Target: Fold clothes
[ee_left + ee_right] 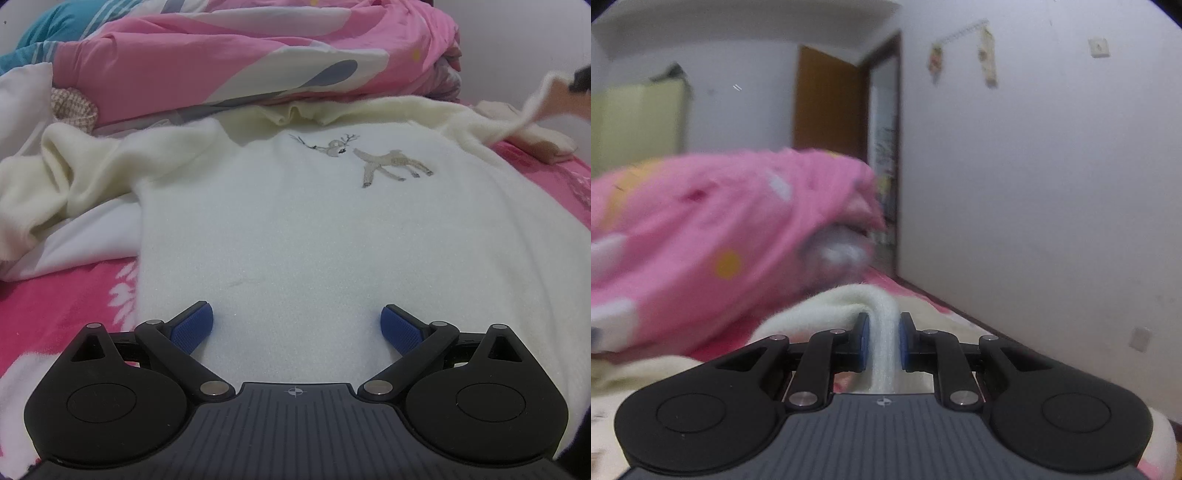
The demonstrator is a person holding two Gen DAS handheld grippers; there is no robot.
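Black linkage arms and 2 blue pads of the left gripper (296,325) fill the bottom of the left wrist view, jaws spread wide apart with nothing between them. They hover over the lower part of a cream sweater (314,229), which lies spread flat on a pink bed cover (55,295) with white flower shapes. An embroidered deer (391,162) sits on the sweater's chest. One sleeve (66,177) is bunched up at the left of the picture, lying over a white cloth (85,243). Beyond the collar a pink patterned quilt (229,51) is heaped against the back.

At the far right edge of that view, the other sleeve (532,107) is lifted off the bed – pulled up toward a dark blurred shape whose detail cannot be made out.

In the right wrist view, the right gripper (882,341) is clamped on a fold of cream fabric (882,332), the blue pads (863,339) pressing it from both sides – the cloth runs up between them and drapes away forward. Behind it the pink quilt (713,236) is motion-blurred, with a brown door (831,99) and a white wall (1034,166) beyond.
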